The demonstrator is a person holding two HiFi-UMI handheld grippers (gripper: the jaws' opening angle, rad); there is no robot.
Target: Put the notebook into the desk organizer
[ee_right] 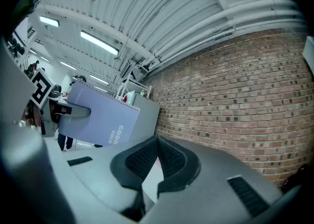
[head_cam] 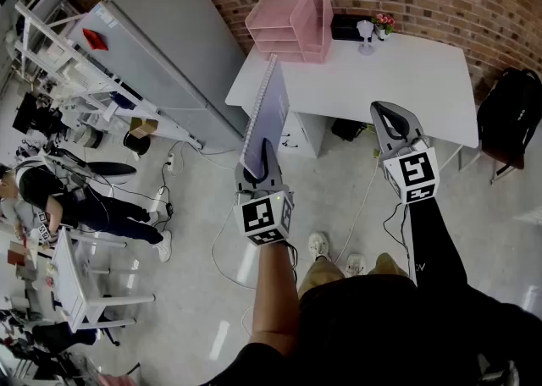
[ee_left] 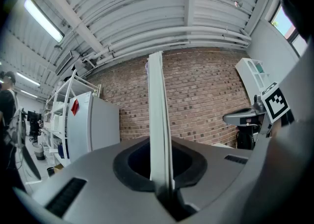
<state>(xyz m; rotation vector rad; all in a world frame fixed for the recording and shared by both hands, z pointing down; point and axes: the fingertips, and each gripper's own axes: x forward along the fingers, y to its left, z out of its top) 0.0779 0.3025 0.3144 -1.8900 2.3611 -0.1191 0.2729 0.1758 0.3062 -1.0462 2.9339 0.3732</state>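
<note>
A purple spiral notebook [head_cam: 264, 109] stands upright on edge above the floor, its lower edge clamped in my left gripper [head_cam: 265, 151], just short of the white table's near left corner. In the left gripper view the notebook [ee_left: 158, 115] shows edge-on between the closed jaws of the left gripper [ee_left: 159, 166]. The pink desk organizer [head_cam: 292, 24] sits at the table's far left. My right gripper [head_cam: 383, 112] hangs to the right over the table's front edge, jaws together and empty. From the right gripper [ee_right: 157, 144] the notebook's cover [ee_right: 100, 120] shows at left.
The white table [head_cam: 398, 79] also bears a small flower vase [head_cam: 378, 29] and a black box [head_cam: 347, 27]. A black backpack [head_cam: 508, 113] rests at the right. A grey cabinet [head_cam: 161, 46] stands left of the table. A person [head_cam: 51, 198] sits far left; cables lie on the floor.
</note>
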